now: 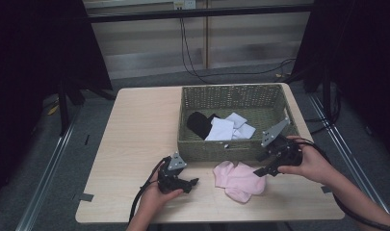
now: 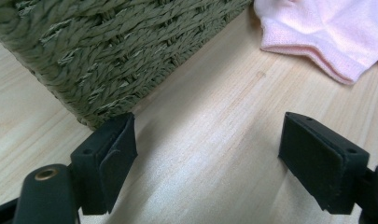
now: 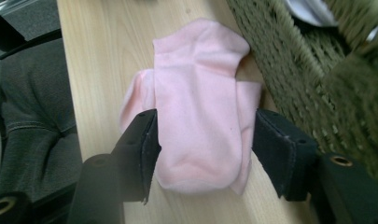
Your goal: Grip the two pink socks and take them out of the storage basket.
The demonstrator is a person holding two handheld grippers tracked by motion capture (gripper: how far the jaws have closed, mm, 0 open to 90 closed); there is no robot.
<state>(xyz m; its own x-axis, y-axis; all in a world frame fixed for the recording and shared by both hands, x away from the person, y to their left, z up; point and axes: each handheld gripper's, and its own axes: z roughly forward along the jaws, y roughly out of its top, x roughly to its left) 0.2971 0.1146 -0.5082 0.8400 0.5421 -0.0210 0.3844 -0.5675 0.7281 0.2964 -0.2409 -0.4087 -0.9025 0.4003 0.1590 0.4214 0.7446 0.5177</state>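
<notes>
Left gripper (image 1: 190, 183): held low over the table (image 1: 135, 139) in the person's left hand (image 1: 156, 196), jaws spread wide with nothing between them. In the left gripper view the pads frame bare wood, with the basket wall close on one side.

Table: pale wood-grain laminate, smooth and flat.

Basket (image 1: 221, 149): rectangular, woven olive-green cord with a coarse ribbed texture, standing on the far right part of the table. Inside lie a black sock (image 1: 200, 124) and several white socks (image 1: 228, 127), loosely piled.

Pink socks (image 1: 240, 180): a soft, fine-knit pair, one laid on the other, flat on the table just in front of the basket's near wall and between the two grippers.

Right gripper (image 1: 262, 169): held in the right hand (image 1: 312, 166), jaws apart and straddling the pink socks, one pad at each long edge. Whether the pads touch the fabric cannot be told.

Key relation: in the right gripper view the socks' long axis runs straight away from the right gripper, so the jaws would close across the narrow width. The right gripper is much the nearer one.

Probable next move: closing on the pair, likely for lifting toward the basket.

Handling: limp cloth, expected to bunch and sag when pinched.
</notes>
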